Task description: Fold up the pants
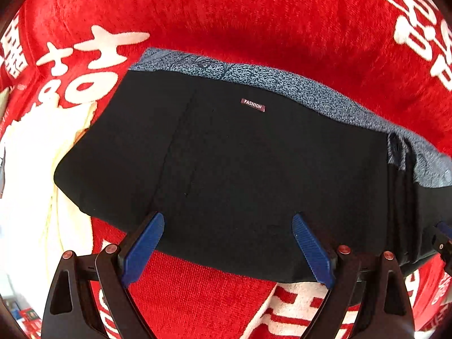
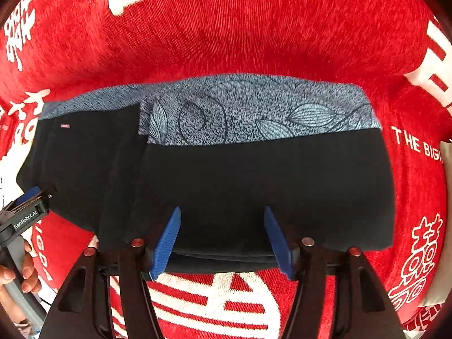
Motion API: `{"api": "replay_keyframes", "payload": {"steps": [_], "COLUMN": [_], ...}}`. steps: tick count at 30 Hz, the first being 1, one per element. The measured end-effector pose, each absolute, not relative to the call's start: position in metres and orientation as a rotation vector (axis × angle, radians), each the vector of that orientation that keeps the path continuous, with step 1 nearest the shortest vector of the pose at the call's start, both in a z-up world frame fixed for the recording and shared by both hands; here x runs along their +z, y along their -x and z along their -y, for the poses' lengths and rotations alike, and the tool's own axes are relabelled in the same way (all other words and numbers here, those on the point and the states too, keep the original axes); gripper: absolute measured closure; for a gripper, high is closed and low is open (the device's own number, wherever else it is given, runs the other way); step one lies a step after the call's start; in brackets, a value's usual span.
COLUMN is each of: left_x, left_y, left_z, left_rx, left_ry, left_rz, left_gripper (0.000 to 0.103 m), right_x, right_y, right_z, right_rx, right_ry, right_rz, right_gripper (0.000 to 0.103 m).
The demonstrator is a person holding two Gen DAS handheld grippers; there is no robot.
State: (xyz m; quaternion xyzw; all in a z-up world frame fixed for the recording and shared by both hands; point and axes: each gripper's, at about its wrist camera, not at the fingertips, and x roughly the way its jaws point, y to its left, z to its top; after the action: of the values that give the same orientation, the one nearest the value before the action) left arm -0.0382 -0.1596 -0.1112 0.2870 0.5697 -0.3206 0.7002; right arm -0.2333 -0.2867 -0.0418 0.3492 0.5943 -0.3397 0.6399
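The black pants (image 1: 240,155) lie folded in a flat stack on the red blanket, with a blue-grey leaf-patterned layer (image 1: 282,82) showing along the far edge. A small "FASHION" label (image 1: 252,105) sits on the top black layer. My left gripper (image 1: 227,217) hovers open over the near edge of the pants, with nothing between its blue pads. In the right wrist view the same pants (image 2: 254,175) spread wide. There my right gripper (image 2: 221,210) is open above their near edge, holding nothing. The left gripper (image 2: 31,197) shows at that view's left edge, held by a hand (image 2: 19,268).
A red plush blanket (image 2: 226,42) with large white characters covers the whole surface. A white cloth (image 1: 28,169) lies beside the pants' left end. A pale object (image 2: 447,152) peeks in at the right edge.
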Motion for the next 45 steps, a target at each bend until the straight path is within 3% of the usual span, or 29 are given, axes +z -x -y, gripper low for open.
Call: {"api": "replay_keyframes", "payload": {"steps": [4,18,25,34,45], "left_x": [-0.108,-0.076,-0.080,-0.089,-0.114], "left_y": [0.042,0.059,0.047,0.024,-0.020], "left_z": [0.160,0.138,0.103,0.063,0.046], "left_rx": [-0.717,-0.725,-0.711,-0.696,-0.780], "left_ry": [-0.634,-0.528,-0.446,-0.195,0.141], "left_rz": [-1.276,-1.294,-1.351,-1.438,-1.479], "left_gripper": [0.010,0.010,0.010,0.010,0.010], "right_x": [-0.042,-0.023,-0.041,-0.015,-0.037], "right_y": [0.229,0.222,0.228,0.227,0.213], "right_z": [0.286,0.266,0.253,0.231,0.222], "right_rx": [-0.767,-0.754,-0.751,-0.728,-0.700], "right_ry": [-0.775,-0.648,-0.549,-0.559,-0.545], "right_rz": [-1.351,-1.336,-1.364,-1.378,-1.436], "right_gripper": [0.026,0.026,0.022,0.022,0.022]}}
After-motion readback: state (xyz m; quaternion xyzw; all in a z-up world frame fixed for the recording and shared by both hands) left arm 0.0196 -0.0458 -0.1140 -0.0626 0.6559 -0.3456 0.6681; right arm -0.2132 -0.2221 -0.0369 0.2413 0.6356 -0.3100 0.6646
